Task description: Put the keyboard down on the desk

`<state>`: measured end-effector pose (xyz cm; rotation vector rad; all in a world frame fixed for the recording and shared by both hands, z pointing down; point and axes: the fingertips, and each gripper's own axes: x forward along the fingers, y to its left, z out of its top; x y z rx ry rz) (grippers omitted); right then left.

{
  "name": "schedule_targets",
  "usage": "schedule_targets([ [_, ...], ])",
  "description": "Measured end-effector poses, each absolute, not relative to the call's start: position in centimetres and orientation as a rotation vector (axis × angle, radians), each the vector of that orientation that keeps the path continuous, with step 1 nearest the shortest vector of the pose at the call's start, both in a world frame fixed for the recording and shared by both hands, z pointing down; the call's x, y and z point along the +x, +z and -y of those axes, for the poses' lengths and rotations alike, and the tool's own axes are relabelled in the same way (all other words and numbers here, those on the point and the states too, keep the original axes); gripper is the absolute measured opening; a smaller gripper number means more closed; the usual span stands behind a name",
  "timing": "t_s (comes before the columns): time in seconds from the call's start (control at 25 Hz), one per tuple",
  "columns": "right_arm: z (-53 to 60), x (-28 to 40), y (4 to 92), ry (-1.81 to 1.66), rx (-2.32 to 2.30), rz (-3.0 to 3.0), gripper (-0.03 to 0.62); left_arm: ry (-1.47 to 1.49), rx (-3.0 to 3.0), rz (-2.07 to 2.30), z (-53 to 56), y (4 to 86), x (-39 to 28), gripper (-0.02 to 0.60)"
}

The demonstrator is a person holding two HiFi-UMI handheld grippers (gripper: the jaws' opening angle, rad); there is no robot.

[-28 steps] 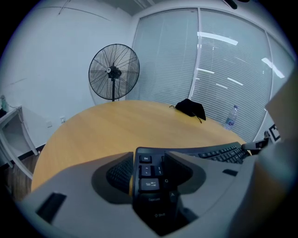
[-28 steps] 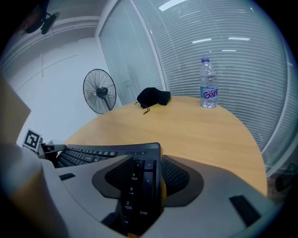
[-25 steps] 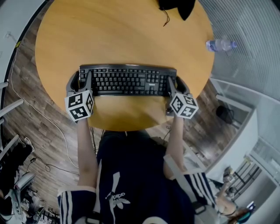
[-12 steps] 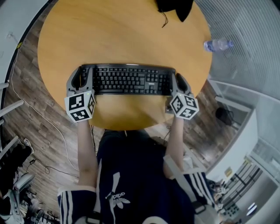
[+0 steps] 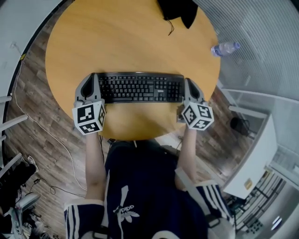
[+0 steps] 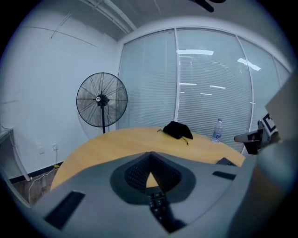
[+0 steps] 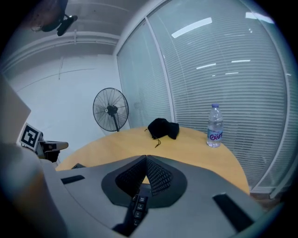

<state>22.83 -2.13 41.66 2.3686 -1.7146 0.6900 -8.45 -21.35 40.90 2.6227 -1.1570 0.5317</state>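
A black keyboard [image 5: 140, 87] lies crosswise over the near part of the round wooden desk [image 5: 126, 42]. My left gripper [image 5: 88, 89] is at its left end and my right gripper [image 5: 190, 90] at its right end. Both pairs of jaws have just been closing, each with an end of the keyboard between them. In the left gripper view the left gripper [image 6: 150, 158] has its tips together, with keys [image 6: 158, 207] pinched below them. The right gripper [image 7: 146, 160] likewise pinches keys [image 7: 136, 208]. I cannot tell whether the keyboard touches the desk.
A black pouch [image 5: 176, 9] with a cord lies at the desk's far edge, and a water bottle [image 5: 225, 47] stands at the far right rim. A standing fan [image 6: 102, 100] is behind the desk by the blinds. The person's legs are below the near edge.
Both grippers' jaws went from spread wide around the keyboard's ends to shut on them. Grippers and keyboard shifted slightly right in the head view.
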Motion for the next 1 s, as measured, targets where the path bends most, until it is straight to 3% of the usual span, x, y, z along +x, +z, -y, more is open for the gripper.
schedule_targets([
  [0.4,2.5,19.3,32.8,0.452,2.459,1.799,0.003,0.276,2.83,1.107,20.2,30.4,-6.5,0.002],
  [1.0,1.4,12.1,21.0,0.14,2.347,1.961,0.003,-0.041,2.975,1.118,16.1,17.9,-9.7,0.002],
])
